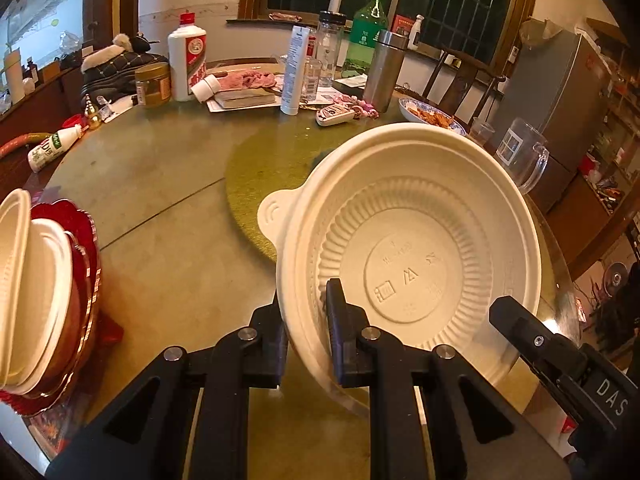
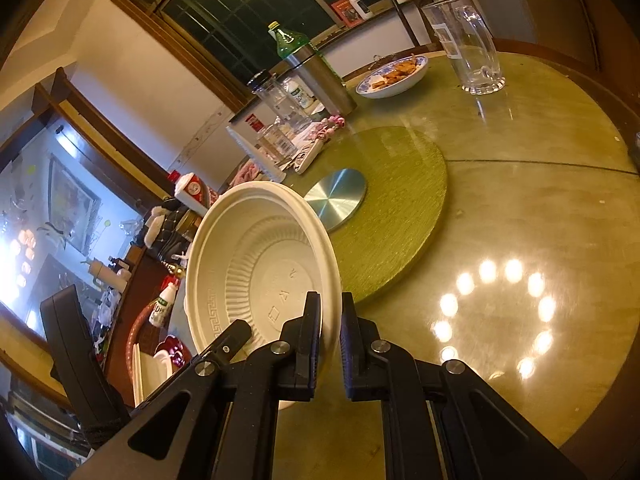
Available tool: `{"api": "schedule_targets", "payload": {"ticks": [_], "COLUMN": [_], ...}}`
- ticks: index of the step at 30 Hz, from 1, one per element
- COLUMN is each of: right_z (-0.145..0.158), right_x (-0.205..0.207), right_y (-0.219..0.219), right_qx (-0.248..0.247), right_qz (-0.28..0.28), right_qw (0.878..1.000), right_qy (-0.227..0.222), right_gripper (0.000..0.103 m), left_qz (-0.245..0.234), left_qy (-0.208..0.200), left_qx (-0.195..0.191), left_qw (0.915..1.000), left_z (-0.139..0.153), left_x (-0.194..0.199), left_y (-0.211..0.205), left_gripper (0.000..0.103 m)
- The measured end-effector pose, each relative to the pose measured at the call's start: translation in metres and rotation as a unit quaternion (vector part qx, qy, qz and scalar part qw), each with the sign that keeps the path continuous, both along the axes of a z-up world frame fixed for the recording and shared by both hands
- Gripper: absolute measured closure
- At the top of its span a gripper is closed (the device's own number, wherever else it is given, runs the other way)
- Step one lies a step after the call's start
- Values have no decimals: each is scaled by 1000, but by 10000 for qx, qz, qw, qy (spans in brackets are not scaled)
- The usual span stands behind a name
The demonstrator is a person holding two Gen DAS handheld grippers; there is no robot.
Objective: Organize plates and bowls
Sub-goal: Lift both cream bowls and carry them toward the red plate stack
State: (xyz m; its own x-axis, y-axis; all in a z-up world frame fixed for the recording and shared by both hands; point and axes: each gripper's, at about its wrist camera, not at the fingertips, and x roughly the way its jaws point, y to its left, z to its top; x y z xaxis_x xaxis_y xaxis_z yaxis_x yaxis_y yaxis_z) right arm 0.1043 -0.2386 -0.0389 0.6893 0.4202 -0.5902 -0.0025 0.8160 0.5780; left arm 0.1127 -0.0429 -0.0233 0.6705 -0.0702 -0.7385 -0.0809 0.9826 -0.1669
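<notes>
Both claws (image 1: 306, 320) (image 2: 331, 320) clamped on tilted white bowl (image 1: 420, 248), hollow toward camera.

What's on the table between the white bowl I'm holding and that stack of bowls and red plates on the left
Nothing: in the left wrist view, only bare table lies between the held white bowl and the stack.

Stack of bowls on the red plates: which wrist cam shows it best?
Left wrist. The stack of bowls sits large at the left edge, nested white bowls on red plates. In the right wrist view it is small, low left, partly hidden behind the held bowl.
</notes>
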Motion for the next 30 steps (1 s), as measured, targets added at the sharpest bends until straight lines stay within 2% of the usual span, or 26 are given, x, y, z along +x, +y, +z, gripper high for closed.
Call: {"api": "schedule_targets", "payload": {"ticks": [30], "right_z": [27], "right_x": [-30], "right_y": [51], "right_qx": [-133], "right_qz": [555], "right_qw": [9977], "right_qy": [-372], "right_gripper": [94], "left_qz": [340], "left_qy": [-350], "left_qx": [-87], "left_qw": [9988], "left_z": [22], "left_x": [-46], "left_y": [51], "left_gripper": [88]}}
